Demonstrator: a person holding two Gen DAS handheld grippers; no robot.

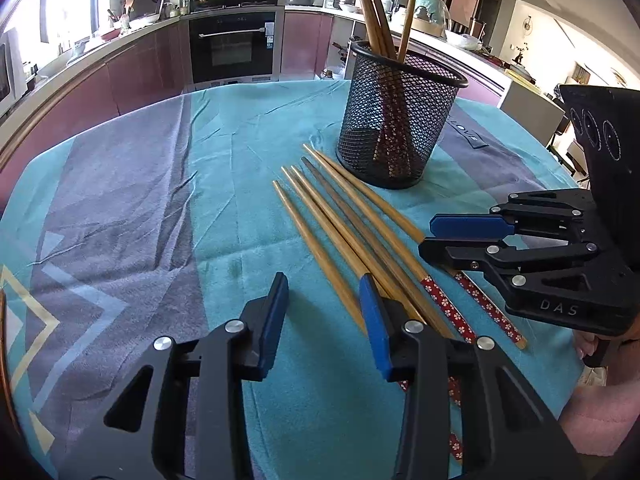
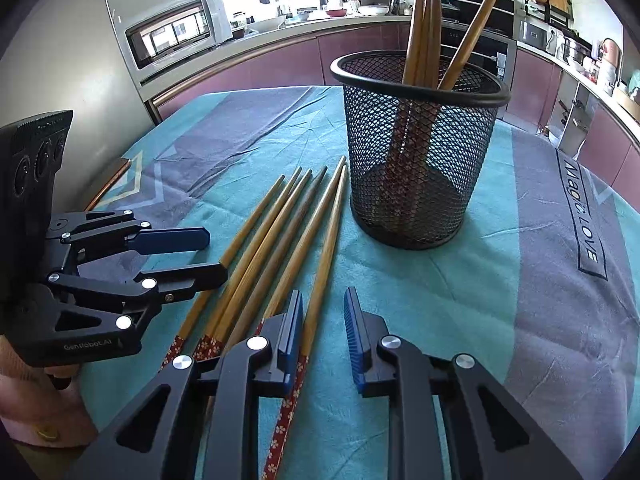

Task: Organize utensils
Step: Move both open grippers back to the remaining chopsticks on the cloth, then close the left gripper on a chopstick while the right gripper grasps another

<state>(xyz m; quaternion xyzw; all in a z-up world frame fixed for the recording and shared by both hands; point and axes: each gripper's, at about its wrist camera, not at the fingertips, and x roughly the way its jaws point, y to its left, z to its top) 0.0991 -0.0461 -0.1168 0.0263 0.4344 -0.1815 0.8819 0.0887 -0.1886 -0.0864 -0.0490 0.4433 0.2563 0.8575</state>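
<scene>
Several wooden chopsticks [image 1: 352,232] with red floral ends lie side by side on the cloth; they also show in the right wrist view [image 2: 280,240]. A black mesh holder [image 1: 396,120] stands upright behind them with three chopsticks in it, also in the right wrist view [image 2: 416,148]. My left gripper [image 1: 324,292] is open and empty, low over the cloth at the left of the chopsticks; it shows in the right wrist view [image 2: 212,252]. My right gripper [image 2: 323,304] is open and empty just right of the rightmost chopstick; it shows in the left wrist view [image 1: 428,236].
A teal and grey towel [image 1: 160,200] covers the table. Kitchen counters, an oven [image 1: 234,46] and a microwave [image 2: 176,30] lie beyond the table's far edge.
</scene>
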